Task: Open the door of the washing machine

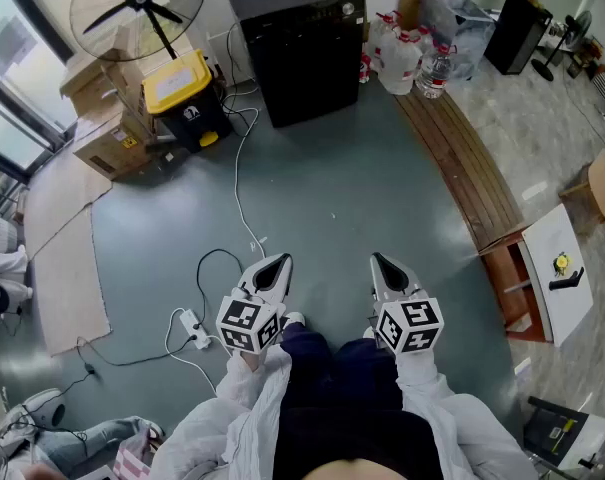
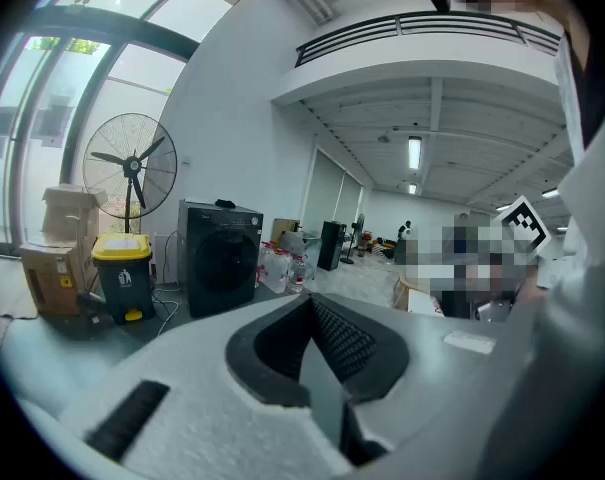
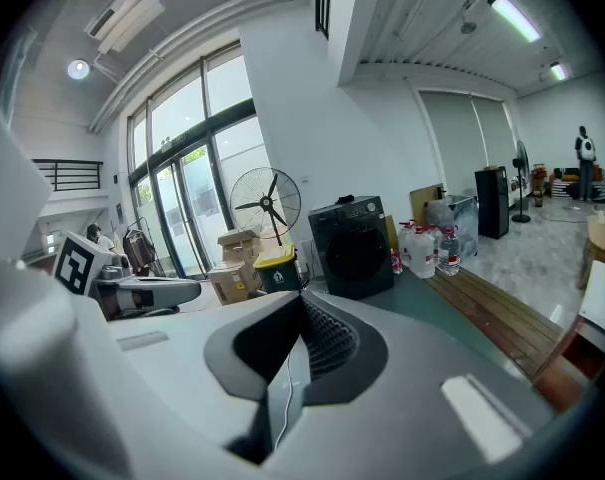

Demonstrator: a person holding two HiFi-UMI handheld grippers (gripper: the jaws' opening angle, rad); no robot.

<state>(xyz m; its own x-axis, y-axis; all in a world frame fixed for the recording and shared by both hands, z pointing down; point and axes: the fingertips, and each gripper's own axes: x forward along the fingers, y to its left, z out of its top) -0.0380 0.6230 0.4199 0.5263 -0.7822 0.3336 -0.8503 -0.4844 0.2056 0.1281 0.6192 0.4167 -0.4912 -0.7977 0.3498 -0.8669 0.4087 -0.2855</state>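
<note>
The black washing machine (image 1: 302,53) stands at the far side of the grey floor with its round door closed; it also shows small in the left gripper view (image 2: 220,258) and the right gripper view (image 3: 354,248). My left gripper (image 1: 274,265) and right gripper (image 1: 382,265) hover side by side close to my body, well short of the machine, both pointing toward it and slightly down. Each has its jaws together with nothing between them, as seen along the left gripper (image 2: 312,308) and the right gripper (image 3: 300,303).
Left of the machine are a yellow-lidded bin (image 1: 185,98), a standing fan (image 1: 142,3) and cardboard boxes (image 1: 107,133). Water bottles (image 1: 402,58) stand at its right. A white cable with a power strip (image 1: 197,330) trails across the floor. A wooden strip (image 1: 462,163) runs along the right.
</note>
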